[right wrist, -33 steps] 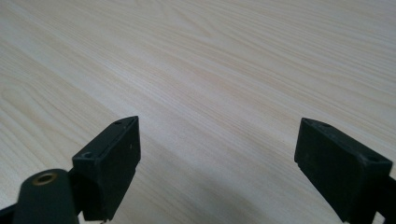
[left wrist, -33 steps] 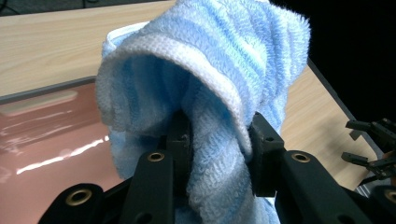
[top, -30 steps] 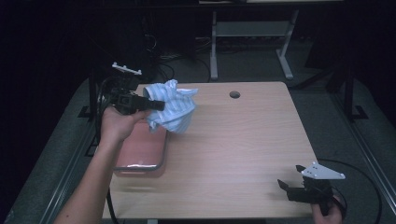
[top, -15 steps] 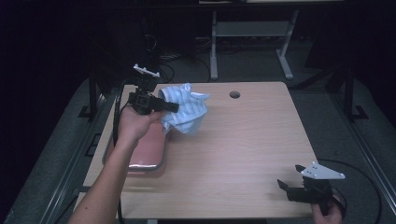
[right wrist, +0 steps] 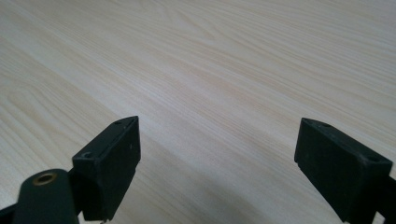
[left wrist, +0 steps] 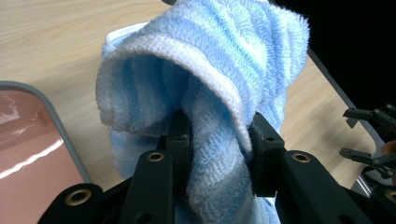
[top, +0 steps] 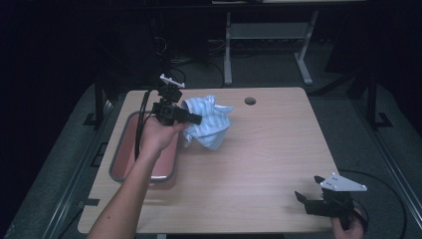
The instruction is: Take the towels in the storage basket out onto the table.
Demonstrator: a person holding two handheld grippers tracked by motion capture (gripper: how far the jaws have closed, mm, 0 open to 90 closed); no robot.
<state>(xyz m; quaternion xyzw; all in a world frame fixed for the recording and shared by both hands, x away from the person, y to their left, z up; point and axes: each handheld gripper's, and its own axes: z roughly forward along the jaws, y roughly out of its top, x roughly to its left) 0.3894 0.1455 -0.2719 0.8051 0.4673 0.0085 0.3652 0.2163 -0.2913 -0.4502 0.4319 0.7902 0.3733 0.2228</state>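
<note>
Left hand-held gripper (top: 195, 118), seen from the high view, is held in a hand over the left part of the surface (top: 259, 169), its jaws pinching a blue-and-white striped towel (top: 209, 125). That towel hangs in a loose bunch just right of the gripper, above the surface and beside a grey-rimmed tray (top: 117, 154) with a pinkish floor. Pale wood grain covers the surface, which has a round hole (top: 250, 101) near its far edge. Dark floor, cables and a pale metal stand (top: 268, 35) fill the room beyond. At the near right corner, the right hand-held gripper (top: 302, 200) rests low with its jaws spread, well apart from the towel.

From the left gripper view, the two black jaws press together on a thick fold of towel (left wrist: 219, 154) that rises between them. The rest of the cloth bulges upward and folds over like a hood, so its long axis runs away from the jaws; stripes follow that line. A corner of the tray (left wrist: 56, 121) shows at lower left, and the other gripper (left wrist: 369, 135) shows small at the right edge.

From the right gripper view, two black jaws stand wide apart with bare wood (right wrist: 210, 70) between them, a closeness of grain the high view lacks.
</note>
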